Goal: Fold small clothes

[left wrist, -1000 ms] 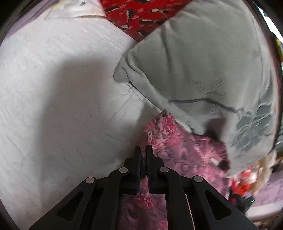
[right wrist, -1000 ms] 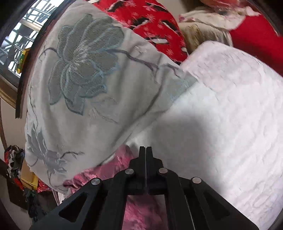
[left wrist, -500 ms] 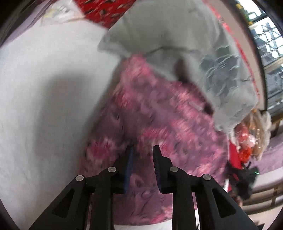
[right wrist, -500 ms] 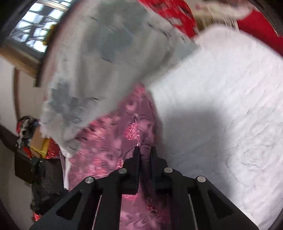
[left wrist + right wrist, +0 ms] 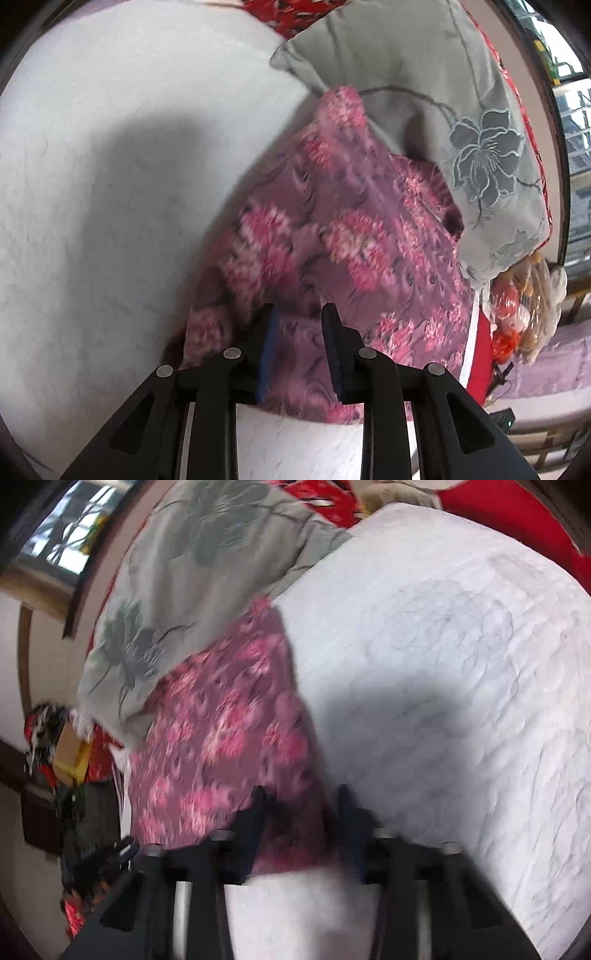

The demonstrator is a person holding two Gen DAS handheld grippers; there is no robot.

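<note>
A small pink and purple floral garment (image 5: 343, 251) lies spread on the white quilted bed (image 5: 110, 184), its far end tucked against a grey pillow (image 5: 424, 92). My left gripper (image 5: 299, 317) is open and empty, just above the garment's near edge. In the right wrist view the same garment (image 5: 229, 731) lies left of centre. My right gripper (image 5: 301, 797) is open and empty over its near right corner; this view is blurred by motion.
The grey flower-embroidered pillow (image 5: 177, 590) lies on red patterned bedding (image 5: 291, 11) at the back. Bags and clutter (image 5: 524, 310) sit past the bed's edge, as do a yellow box and dark items (image 5: 70, 753). The white quilt (image 5: 461, 683) stretches wide beside the garment.
Both grippers were shut on the garment a second ago; they have opened and let go. The garment now lies flat on the bed and both grippers have drawn back.
</note>
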